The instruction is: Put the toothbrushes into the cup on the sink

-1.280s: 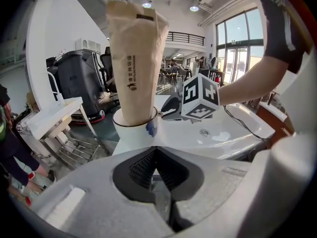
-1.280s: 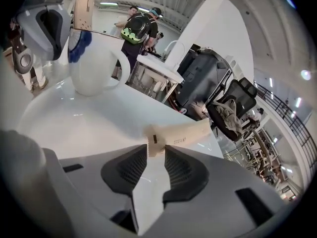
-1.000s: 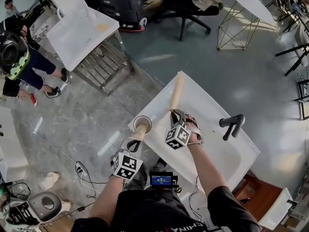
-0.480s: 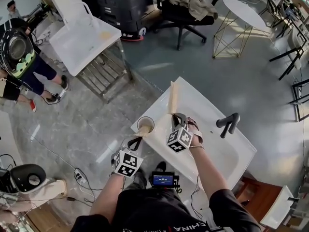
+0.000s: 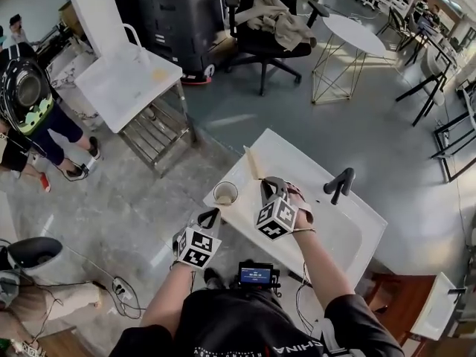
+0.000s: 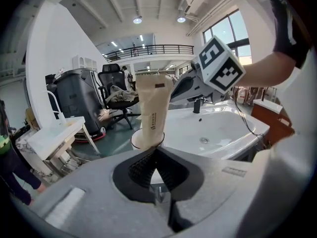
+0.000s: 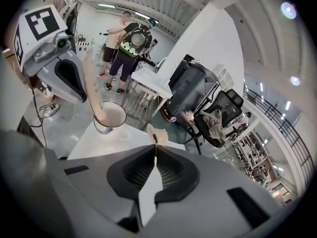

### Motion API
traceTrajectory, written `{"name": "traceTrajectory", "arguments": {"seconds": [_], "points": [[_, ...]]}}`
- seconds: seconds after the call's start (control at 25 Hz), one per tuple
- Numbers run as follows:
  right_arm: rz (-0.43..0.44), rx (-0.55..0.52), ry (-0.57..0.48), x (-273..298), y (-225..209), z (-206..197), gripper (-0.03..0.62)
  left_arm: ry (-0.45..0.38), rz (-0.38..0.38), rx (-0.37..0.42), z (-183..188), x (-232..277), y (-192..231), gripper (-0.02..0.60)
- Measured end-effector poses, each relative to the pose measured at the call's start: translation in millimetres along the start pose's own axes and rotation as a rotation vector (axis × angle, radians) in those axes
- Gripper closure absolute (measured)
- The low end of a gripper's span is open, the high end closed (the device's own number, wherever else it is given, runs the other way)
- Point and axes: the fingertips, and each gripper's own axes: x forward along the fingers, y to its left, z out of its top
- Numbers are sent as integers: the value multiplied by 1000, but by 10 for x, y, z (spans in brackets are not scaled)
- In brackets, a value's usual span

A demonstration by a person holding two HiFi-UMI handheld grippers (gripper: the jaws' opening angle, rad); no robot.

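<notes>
Seemingly halfway: one cream paper-sleeved toothbrush (image 6: 152, 108) is standing in the round white cup (image 5: 225, 193) on the white ceramic sink (image 5: 294, 155) beside the empty, pressed-together left gripper (image 5: 213, 215) — while the right gripper (image 5: 265, 182) (jaws having just been closing) is clamping the second toothbrush (image 5: 253, 163) above the sink.

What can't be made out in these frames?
- Print on the toothbrush pack standing in the cup: too small, left gripper view.
- Cup's base: hidden behind the left gripper, same view.
- Print on the second pack: edge-on in the right gripper, that gripper's view; tiny in head view.
</notes>
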Motion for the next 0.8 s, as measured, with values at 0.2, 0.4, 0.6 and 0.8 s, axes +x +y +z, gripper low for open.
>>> {"name": "traceTrajectory", "arguments": {"seconds": [0.2, 0.4, 0.6, 0.8], "points": [[-17, -8, -8, -343, 26, 167, 572, -35, -5, 36, 92, -110, 45, 577], [-23, -5, 1, -625, 89, 228, 572, -72, -22, 66, 212, -198, 34, 577], [-12, -5, 14, -759, 219, 210, 572, -83, -41, 79, 212, -265, -13, 577], [10, -15, 17, -868, 314, 267, 572, -88, -47, 86, 182, -326, -13, 577]]}}
